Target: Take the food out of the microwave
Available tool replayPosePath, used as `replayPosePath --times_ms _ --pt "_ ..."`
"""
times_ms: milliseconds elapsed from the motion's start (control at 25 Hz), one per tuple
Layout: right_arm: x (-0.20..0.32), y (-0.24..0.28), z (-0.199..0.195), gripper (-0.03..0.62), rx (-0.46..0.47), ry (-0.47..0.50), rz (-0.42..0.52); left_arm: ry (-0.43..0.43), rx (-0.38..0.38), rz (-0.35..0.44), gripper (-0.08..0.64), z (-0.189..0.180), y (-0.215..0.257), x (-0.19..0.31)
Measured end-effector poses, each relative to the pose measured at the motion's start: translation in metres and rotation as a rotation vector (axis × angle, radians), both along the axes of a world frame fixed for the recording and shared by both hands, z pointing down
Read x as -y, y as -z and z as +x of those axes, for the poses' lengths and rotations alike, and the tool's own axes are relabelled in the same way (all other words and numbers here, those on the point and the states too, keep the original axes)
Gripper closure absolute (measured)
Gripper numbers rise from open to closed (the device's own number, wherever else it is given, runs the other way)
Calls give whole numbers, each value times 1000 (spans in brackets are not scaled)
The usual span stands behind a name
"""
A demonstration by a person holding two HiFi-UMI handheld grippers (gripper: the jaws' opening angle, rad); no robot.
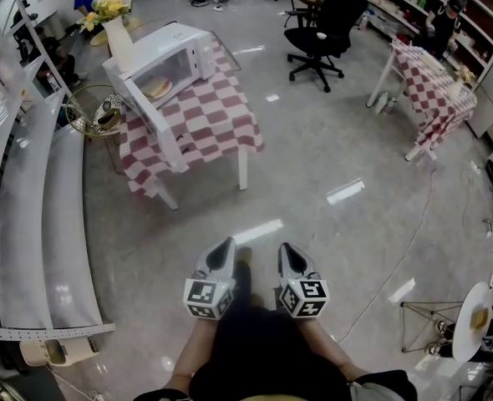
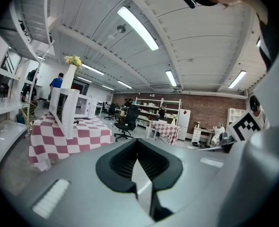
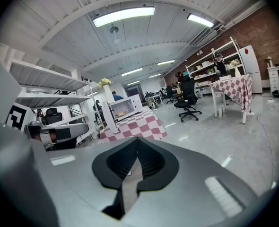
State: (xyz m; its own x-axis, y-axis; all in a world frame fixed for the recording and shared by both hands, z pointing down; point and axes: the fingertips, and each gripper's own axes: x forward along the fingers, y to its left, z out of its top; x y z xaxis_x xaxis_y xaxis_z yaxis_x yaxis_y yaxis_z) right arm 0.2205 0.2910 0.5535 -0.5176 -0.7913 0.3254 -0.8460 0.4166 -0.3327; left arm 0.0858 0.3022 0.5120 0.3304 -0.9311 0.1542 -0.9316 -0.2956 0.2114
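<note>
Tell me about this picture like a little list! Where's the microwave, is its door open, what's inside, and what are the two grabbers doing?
Microwave: on the checked table, across the floor from the person
Door: swung open
Inside: flat, pale round food
Vase: yellow flowers, right by the microwave
Left gripper: fingers shut, empty, far from the table
Right gripper: fingers shut, empty, far from the table
</note>
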Motion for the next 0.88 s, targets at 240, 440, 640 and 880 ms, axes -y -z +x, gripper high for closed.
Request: replayPosePath --times_ms 240,440,640,880 --pt "25 4 -5 592 2 -1 6 1 5 -2 552 -5 2 22" --pt "44 7 -6 592 3 -5 2 2 7 -6 552 -8 5 41" --pt "63 9 -8 592 0 -8 -5 -2 5 -11 552 -10 7 61" --pt "86 9 -13 592 -3 -9 -14 -1 2 -20 552 -15 7 84"
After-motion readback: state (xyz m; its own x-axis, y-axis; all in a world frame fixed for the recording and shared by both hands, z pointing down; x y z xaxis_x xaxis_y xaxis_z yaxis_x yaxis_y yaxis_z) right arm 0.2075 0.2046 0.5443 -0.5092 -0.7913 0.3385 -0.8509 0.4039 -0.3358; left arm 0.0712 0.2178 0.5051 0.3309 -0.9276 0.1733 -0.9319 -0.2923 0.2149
